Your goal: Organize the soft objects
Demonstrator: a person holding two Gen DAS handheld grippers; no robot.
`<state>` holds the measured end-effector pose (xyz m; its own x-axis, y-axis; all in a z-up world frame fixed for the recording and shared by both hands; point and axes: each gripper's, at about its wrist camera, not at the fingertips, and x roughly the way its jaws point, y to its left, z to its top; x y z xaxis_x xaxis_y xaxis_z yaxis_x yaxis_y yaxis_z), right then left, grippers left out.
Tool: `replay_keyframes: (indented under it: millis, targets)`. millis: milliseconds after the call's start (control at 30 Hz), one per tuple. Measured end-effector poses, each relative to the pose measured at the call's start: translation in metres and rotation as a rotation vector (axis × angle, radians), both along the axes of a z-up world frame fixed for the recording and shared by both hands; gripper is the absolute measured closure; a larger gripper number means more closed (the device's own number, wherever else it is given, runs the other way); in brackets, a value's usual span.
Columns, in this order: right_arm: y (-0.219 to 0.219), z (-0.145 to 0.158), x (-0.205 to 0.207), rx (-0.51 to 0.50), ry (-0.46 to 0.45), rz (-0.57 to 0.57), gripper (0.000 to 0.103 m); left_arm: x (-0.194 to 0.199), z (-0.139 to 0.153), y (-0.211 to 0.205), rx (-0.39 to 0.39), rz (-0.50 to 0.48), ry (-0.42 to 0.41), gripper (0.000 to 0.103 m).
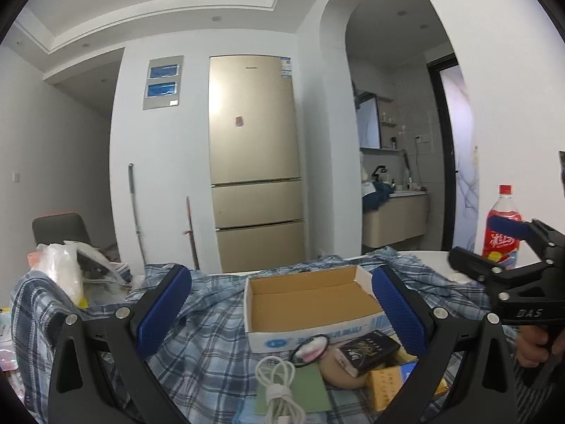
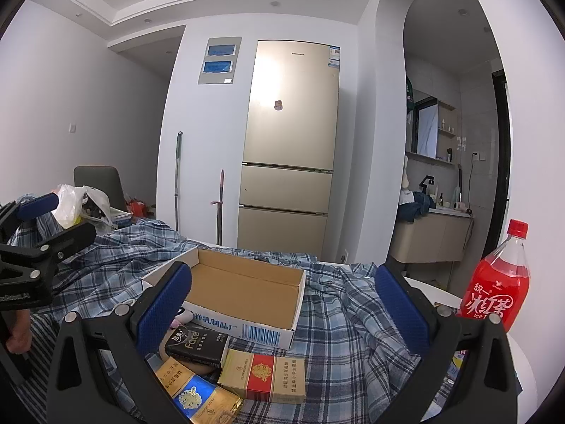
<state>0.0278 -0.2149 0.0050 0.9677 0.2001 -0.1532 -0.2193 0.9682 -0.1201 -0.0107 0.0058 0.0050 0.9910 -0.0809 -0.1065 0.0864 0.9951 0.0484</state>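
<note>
An empty cardboard box (image 1: 310,304) (image 2: 243,293) lies on a rumpled blue plaid cloth (image 1: 212,304) (image 2: 339,321). In front of it sit a beige soft pad (image 1: 337,371), a pink-white puff in a black ring (image 1: 310,348), a coiled white cable (image 1: 279,385) and a black pack (image 1: 367,351) (image 2: 199,344). Beside these lie a gold-red pack (image 2: 263,376) and a yellow-blue pack (image 2: 194,395). My left gripper (image 1: 282,309) (image 2: 56,221) hangs open above the pile, holding nothing. My right gripper (image 2: 282,305) (image 1: 483,247) is open too, to the right of the box.
A red drink bottle (image 2: 498,282) (image 1: 503,233) stands at the right on a white table (image 2: 441,293). A plastic bag (image 1: 63,272) (image 2: 72,205) and clutter lie at the left. A chair (image 2: 99,183), a fridge (image 2: 289,141) and two mops stand behind.
</note>
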Motion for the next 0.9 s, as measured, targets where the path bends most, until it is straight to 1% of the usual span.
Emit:
replay_keyframes:
  millis: [167,233,300,400,533,633,700,767,833,900]
  targets:
    - [-0.005,0.001,-0.001,0.011,0.001,0.010,0.000,0.001,0.000,-0.014,0.056,0.012,0.005,0.000]
    - [-0.007,0.001,0.001,0.025,0.008,0.018,0.000,0.004,-0.001,-0.018,0.069,-0.006,0.018,0.000]
    - [-0.010,0.001,0.004,0.034,0.020,0.016,0.000,0.008,-0.003,-0.020,0.076,-0.043,0.041,0.000]
    - [-0.010,0.001,0.005,0.038,0.029,0.017,0.000,0.008,-0.005,-0.023,0.084,-0.043,0.045,0.000]
    - [-0.006,-0.002,0.012,0.023,0.057,0.016,0.000,0.009,-0.007,-0.023,0.077,-0.052,0.050,0.000]
    - [-0.006,-0.004,0.015,0.029,0.077,0.049,0.000,0.012,-0.008,-0.021,0.063,-0.045,0.067,0.000]
    - [-0.006,-0.005,0.019,0.031,0.101,0.065,0.000,0.018,-0.009,-0.019,0.055,-0.050,0.101,0.000]
    - [-0.004,-0.007,0.022,0.018,0.126,0.062,0.000,0.021,-0.008,-0.017,0.040,-0.073,0.129,0.000]
    - [-0.001,-0.008,0.025,-0.003,0.149,0.035,0.000,0.025,-0.007,-0.014,0.021,-0.114,0.176,0.000]
    - [-0.001,-0.007,0.026,-0.010,0.165,0.052,0.000,0.027,-0.005,-0.011,0.008,-0.127,0.208,0.000]
